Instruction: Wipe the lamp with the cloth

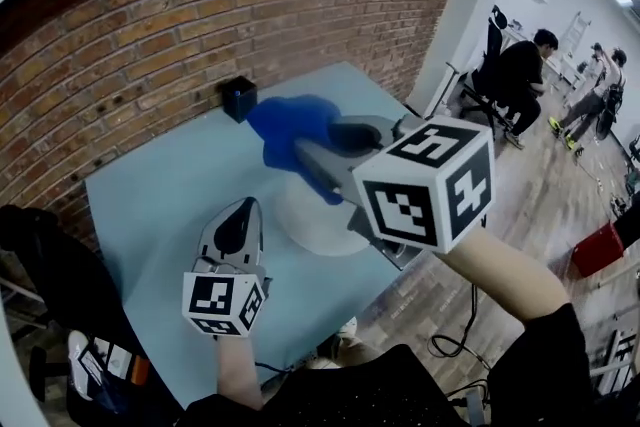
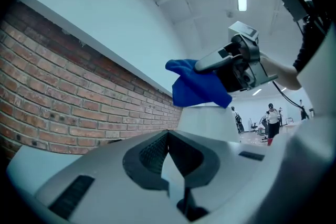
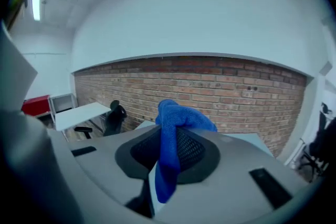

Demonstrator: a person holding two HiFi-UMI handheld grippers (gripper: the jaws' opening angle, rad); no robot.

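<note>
Your right gripper (image 1: 303, 153), forearm reaching in from lower right, clamps the blue cloth (image 1: 288, 122) over the white lamp (image 1: 312, 220) at centre frame. Your left gripper (image 1: 243, 208) sits lower left, jaws pressed together, empty.

Table (image 1: 150, 205): stood against wall (image 1: 150, 25). Container (image 1: 239, 99): at table's rear, beside wall. Lamp (image 1: 305, 215): on table, before container. Cloth (image 1: 290, 125): above lamp, between right gripper (image 1: 303, 153) jaws. Left gripper (image 1: 245, 207): just left of lamp.
</note>
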